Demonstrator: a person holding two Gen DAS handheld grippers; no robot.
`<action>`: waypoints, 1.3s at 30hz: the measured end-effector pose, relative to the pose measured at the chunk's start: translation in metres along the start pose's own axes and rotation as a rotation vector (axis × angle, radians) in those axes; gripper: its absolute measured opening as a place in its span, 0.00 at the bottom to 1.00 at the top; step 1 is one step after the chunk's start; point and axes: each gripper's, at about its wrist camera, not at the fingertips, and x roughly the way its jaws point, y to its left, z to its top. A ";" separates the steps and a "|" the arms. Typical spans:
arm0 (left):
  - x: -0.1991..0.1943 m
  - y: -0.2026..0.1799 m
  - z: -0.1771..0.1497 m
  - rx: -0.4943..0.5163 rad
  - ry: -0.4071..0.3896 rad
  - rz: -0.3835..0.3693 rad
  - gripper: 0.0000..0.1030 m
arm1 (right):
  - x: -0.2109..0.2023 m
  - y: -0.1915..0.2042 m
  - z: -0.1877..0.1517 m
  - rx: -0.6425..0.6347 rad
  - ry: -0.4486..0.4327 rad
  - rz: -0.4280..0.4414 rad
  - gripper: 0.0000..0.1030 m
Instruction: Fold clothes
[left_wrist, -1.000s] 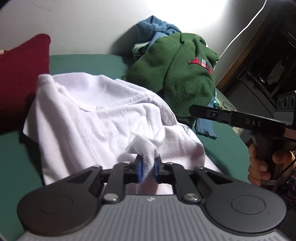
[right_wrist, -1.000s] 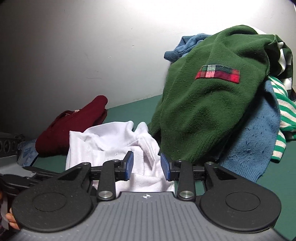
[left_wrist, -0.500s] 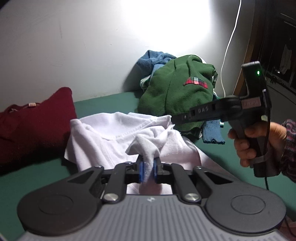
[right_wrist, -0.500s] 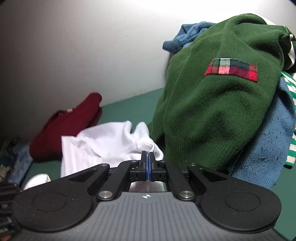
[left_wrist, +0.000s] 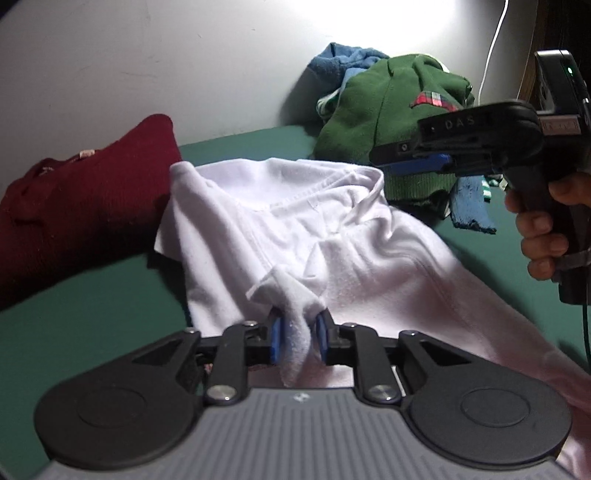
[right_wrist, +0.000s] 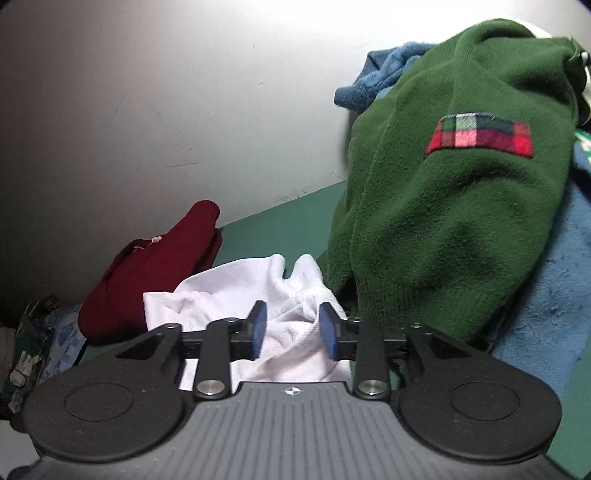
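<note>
A green-covered surface (left_wrist: 92, 302) carries a heap of clothes topped by a green knit sweater with a plaid patch (right_wrist: 454, 206). A dark red knit garment (left_wrist: 81, 206) lies to the left. Between them sprawls a crumpled white cotton garment (left_wrist: 332, 229). The left gripper (left_wrist: 297, 341) pinches a fold of its fabric. The right gripper (right_wrist: 293, 330) has its fingers spread apart over the white cloth.

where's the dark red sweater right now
The dark red sweater lies at the left in both wrist views, on the green surface against the wall, beside the white garment.
</note>
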 end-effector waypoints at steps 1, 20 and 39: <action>-0.001 0.001 0.000 -0.021 -0.005 -0.018 0.41 | 0.003 0.001 0.001 -0.003 0.004 -0.008 0.41; 0.000 0.008 0.017 0.000 0.008 0.089 0.37 | 0.041 0.032 0.007 -0.305 0.064 -0.179 0.14; -0.039 -0.019 -0.022 -0.129 0.119 -0.122 0.50 | -0.185 0.054 -0.158 -0.416 0.190 -0.192 0.35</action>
